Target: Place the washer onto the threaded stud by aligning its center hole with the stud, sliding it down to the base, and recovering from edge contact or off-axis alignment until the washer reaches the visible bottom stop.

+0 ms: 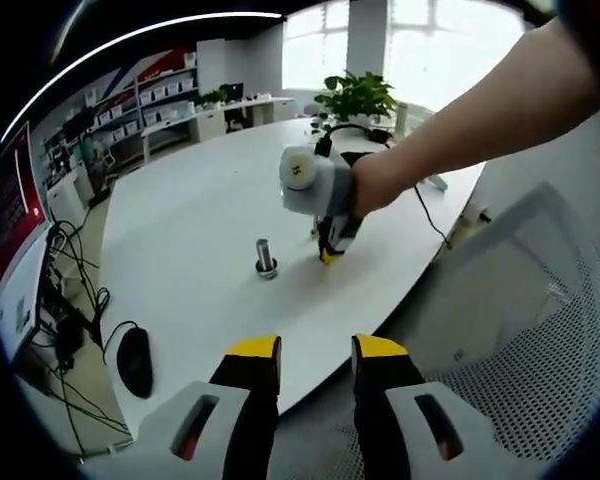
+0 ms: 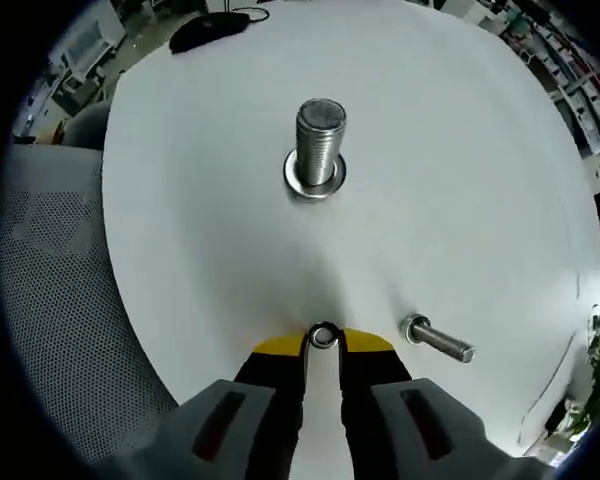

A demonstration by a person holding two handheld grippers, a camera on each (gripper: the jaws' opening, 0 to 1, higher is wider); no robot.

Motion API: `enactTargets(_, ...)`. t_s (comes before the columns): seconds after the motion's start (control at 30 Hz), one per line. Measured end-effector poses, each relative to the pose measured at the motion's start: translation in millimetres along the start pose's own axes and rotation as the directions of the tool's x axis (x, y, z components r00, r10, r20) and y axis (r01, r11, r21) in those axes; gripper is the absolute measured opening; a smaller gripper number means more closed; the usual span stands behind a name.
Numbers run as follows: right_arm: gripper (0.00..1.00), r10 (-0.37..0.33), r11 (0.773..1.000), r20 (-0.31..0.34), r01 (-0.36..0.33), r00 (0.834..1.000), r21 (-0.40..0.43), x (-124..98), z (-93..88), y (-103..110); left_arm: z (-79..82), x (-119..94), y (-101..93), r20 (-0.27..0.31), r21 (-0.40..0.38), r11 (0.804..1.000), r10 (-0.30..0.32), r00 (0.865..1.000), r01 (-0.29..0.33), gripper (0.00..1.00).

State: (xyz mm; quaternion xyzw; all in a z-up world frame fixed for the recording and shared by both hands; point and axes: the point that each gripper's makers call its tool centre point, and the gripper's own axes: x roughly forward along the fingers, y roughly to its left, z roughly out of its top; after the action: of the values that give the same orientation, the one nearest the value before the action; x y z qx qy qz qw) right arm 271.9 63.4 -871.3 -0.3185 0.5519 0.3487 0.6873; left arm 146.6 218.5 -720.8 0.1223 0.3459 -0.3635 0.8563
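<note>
Two yellow-tipped jaws of the left hand-held gripper [image 1: 316, 350] rise at the near edge of the white tabletop [image 1: 200, 210] in the left gripper view, parted with nothing between them, well short of the threaded stud [image 1: 266, 257]. The stud stands upright with a ring at its foot; whether that ring is a fixed flange or a washer already seated cannot be told at this size. Just to the right of the stud, the right hand-held gripper [image 1: 329, 252] is held by a person's hand [image 1: 372, 186], its tips down against the tabletop. A black mouse [image 1: 134, 361] lies well to the left of the stud, near the table edge, and a potted plant [image 1: 355, 98] stands far behind it.

In the right gripper view, the jaws of the right hand-held gripper [image 2: 323, 342] are nearly closed and pinch the small washer [image 2: 323, 335] between their tips, low over the tabletop. The stud [image 2: 319, 140] stands ahead of the washer and clearly apart from it. A loose bolt [image 2: 438, 339] lies on its side just beside the right gripper, on the far side from the chair.

As I judge it, the washer is gripped, while carrying it over the stud, centring the hole and sliding it down to the base all remain.
</note>
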Motion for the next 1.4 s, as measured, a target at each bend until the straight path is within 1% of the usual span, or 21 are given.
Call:
enactTargets(0.13,0.14,-0.006,1.0,0.025,0.006,1.0,0.006,-1,-1.8,0,1.7,0,1.2,0.008,-0.001,1.0,0.007,1.0,-0.007,0.26)
enactTargets(0.23,0.14,0.002,0.998,0.043,-0.005,0.999,0.07,-1,-1.4,-1,1.5,0,1.1,0.008,-0.002,1.0,0.004,1.0,-0.004,0.26)
enactTargets(0.33,0.14,0.01,0.994,0.051,-0.016,0.999,0.11,-3,-2.2,1,0.9,0,-0.3,0.003,0.004,1.0,-0.002,1.0,0.002,0.26)
enactTargets(0.47,0.14,-0.005,0.994,0.068,-0.003,0.998,0.108,-6,-2.7,-3,2.1,0,1.0,0.01,-0.001,1.0,0.003,1.0,-0.003,0.26)
enactTargets(0.57,0.14,-0.009,0.992,0.083,-0.002,0.997,0.128,-11,-2.3,-7,2.0,0,1.5,0.009,-0.002,1.0,0.005,1.0,-0.005,0.26)
enactTargets(0.8,0.14,-0.049,0.988,0.153,0.025,0.987,0.152,-32,3.2,-25,3.1,-1,0.8,0.015,0.001,1.0,0.003,1.0,-0.003,0.26)
enactTargets(1.07,0.14,-0.079,0.981,0.182,0.045,0.98,0.187,-49,-2.0,-41,3.5,-1,-0.1,0.017,0.002,1.0,0.0,1.0,0.0,0.26)
enactTargets(1.4,0.14,-0.114,0.98,0.22,0.073,0.969,0.184,-66,7.3,-51,4.8,-2,0.1,0.026,0.002,1.0,0.0,1.0,0.0,0.26)
